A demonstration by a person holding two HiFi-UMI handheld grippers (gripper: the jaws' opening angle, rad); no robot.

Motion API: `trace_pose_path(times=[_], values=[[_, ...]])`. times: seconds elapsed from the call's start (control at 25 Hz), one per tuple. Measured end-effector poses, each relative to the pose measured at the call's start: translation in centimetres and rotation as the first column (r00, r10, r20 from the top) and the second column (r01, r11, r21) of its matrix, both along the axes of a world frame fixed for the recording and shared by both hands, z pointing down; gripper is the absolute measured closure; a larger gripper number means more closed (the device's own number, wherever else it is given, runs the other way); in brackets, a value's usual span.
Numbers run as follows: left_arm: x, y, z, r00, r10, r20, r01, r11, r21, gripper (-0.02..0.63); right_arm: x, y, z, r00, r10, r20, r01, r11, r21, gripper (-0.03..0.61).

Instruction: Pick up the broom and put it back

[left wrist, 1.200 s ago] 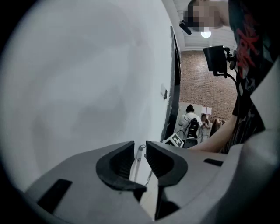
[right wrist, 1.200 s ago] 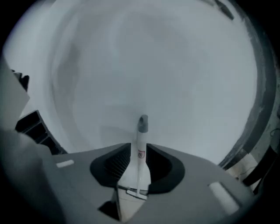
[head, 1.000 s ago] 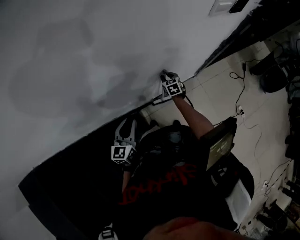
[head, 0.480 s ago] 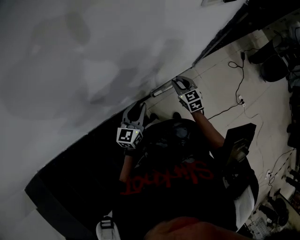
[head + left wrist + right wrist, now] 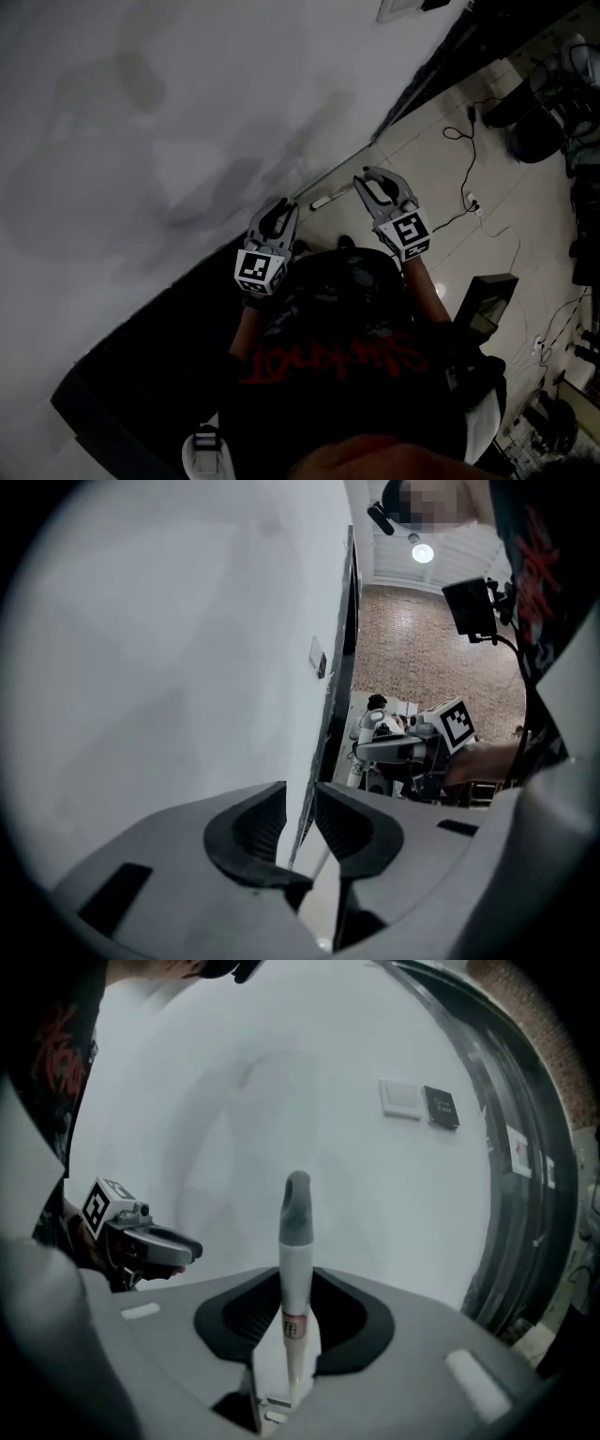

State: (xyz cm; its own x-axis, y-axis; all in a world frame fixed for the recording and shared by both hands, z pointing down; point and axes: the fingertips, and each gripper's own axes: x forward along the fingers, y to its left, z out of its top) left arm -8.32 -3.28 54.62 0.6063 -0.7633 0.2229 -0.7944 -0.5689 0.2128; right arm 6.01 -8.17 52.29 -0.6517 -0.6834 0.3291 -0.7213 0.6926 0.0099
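**Well, broom (image 5: 293,1269) is clamped in the right tongs (image 5: 295,1321), left tongs (image 5: 298,822) have nothing in them**

So only the broom's handle shows. It's a thin round stick, smooth and white, with a tapered matte grey cap on the end and a small red-printed label lower down. In the right gripper view it stands upright, dead centre between the two black ribbed pads. They're closed onto it from both sides, and the cap pokes up past the tips against the flat matte white wall (image 5: 234,1101).

From the head view, the white stick (image 5: 323,200) juts out of the right tongs (image 5: 367,180) towards the left tongs (image 5: 277,214). It hangs over the pale glossy tiled floor (image 5: 450,225), just beside the dark skirting (image 5: 422,89) along the wall's bottom edge.

Both tongs have light grey plastic shells. The left tongs' curved black pads sit a narrow gap apart, with just the wall's edge visible through it. They're near the handle's end but not touching it.

A white switch plate (image 5: 403,1098) sits on the wall with a small dark panel (image 5: 441,1107) next to it.
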Motion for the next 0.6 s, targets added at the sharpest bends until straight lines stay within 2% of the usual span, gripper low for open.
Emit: trace_pose_path(times=[0.36,0.6], values=[[0.9,-0.4,-1.8,0.999,0.015,-0.041,-0.014,1.0,0.023,0.532,1.7,1.1,-1.4,1.0,0.005,-0.008,-0.005,1.0,-0.003,0.477],[1.1,0.0,-1.6,0.999,0.018,-0.042,-0.018,1.0,0.006,0.532,2.1,1.8,3.4,0.999,-0.022,-0.048,0.018,0.997,-0.074,0.477]])
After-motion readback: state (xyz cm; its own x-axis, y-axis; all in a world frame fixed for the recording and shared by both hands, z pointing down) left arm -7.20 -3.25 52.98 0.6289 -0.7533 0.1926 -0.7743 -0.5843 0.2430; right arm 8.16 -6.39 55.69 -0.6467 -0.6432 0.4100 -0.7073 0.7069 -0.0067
